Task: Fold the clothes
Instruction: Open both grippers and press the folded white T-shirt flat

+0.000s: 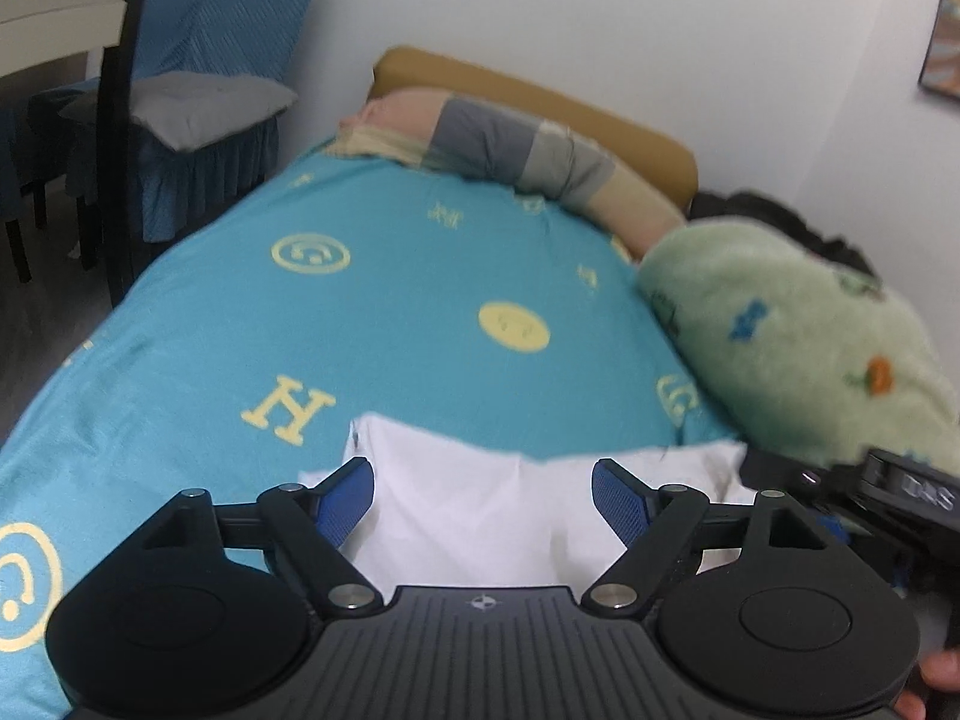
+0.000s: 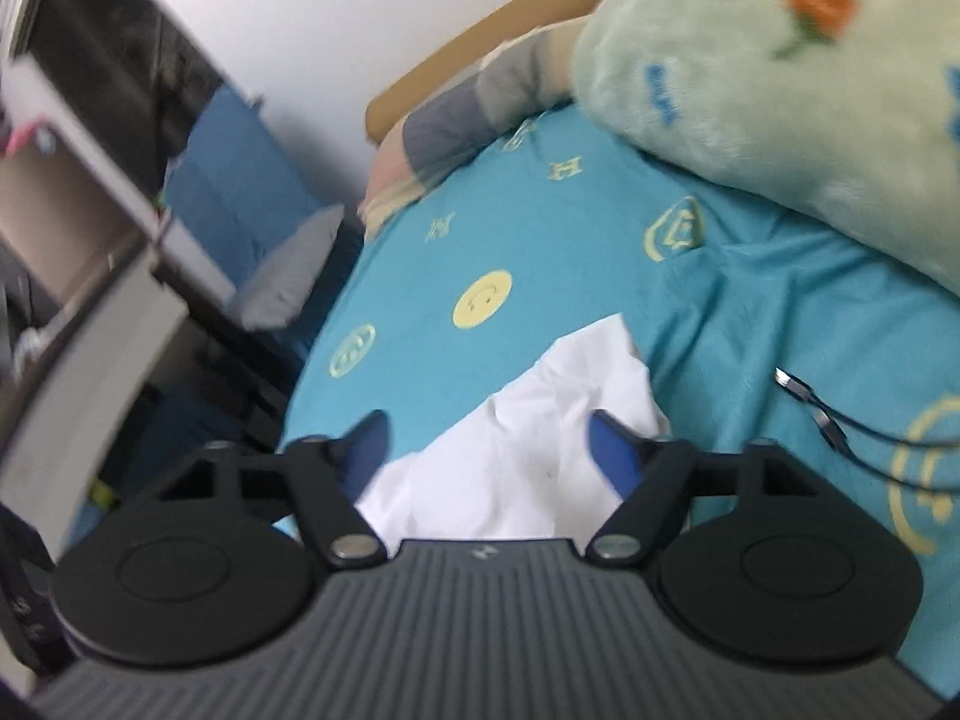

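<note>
A white garment point(image 1: 480, 504) lies on a bed with a teal sheet point(image 1: 384, 312) printed with yellow smileys and letters. My left gripper point(image 1: 483, 480) is open just above the garment's near part, blue pads spread wide over the cloth. In the right wrist view the same white garment point(image 2: 540, 420) lies crumpled on the teal sheet point(image 2: 540, 240). My right gripper point(image 2: 489, 432) is open and empty over its near edge. The right gripper's body also shows at the right edge of the left wrist view point(image 1: 900, 498).
A green fleece blanket point(image 1: 798, 330) lies bunched on the right of the bed, also in the right wrist view point(image 2: 780, 90). A striped pillow point(image 1: 510, 144) and tan headboard point(image 1: 540, 96) are at the far end. A blue-covered chair point(image 1: 198, 90) stands left. A black cord point(image 2: 840, 426) lies on the sheet.
</note>
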Tool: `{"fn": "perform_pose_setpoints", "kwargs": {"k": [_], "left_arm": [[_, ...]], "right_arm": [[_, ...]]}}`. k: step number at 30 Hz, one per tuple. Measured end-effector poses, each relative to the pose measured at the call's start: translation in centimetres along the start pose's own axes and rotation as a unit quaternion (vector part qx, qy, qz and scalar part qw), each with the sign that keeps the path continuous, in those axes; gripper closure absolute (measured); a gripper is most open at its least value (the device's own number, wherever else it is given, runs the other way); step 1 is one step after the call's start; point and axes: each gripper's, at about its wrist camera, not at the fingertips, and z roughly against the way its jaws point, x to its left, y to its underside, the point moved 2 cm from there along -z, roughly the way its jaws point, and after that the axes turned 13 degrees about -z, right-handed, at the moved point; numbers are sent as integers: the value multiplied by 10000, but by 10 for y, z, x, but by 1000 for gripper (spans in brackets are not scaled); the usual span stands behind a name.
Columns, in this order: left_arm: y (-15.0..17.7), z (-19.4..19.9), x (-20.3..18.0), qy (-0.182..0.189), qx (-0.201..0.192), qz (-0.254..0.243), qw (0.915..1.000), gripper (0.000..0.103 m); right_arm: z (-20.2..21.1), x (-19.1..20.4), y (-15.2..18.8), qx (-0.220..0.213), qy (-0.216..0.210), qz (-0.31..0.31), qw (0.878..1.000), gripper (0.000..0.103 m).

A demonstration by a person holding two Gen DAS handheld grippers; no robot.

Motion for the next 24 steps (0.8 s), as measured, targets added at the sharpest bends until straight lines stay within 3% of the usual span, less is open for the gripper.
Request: {"fn": "perform_pose_setpoints", "kwargs": {"k": [4, 11, 19, 24], "left_arm": [[9, -28, 4, -132, 372, -49, 9992, 23], [20, -39, 5, -202, 501, -237, 9983, 23], [21, 17, -11, -240, 245, -476, 9983, 23], [34, 62, -16, -277, 136, -437, 9986, 23]], "right_arm": [[-42, 1, 11, 16, 466, 776, 9959, 50], [-63, 3, 26, 26, 843, 1327, 9876, 50], [-4, 33, 30, -237, 369, 1425, 9888, 49], [42, 37, 50, -136, 417, 1666, 9850, 49]]}}
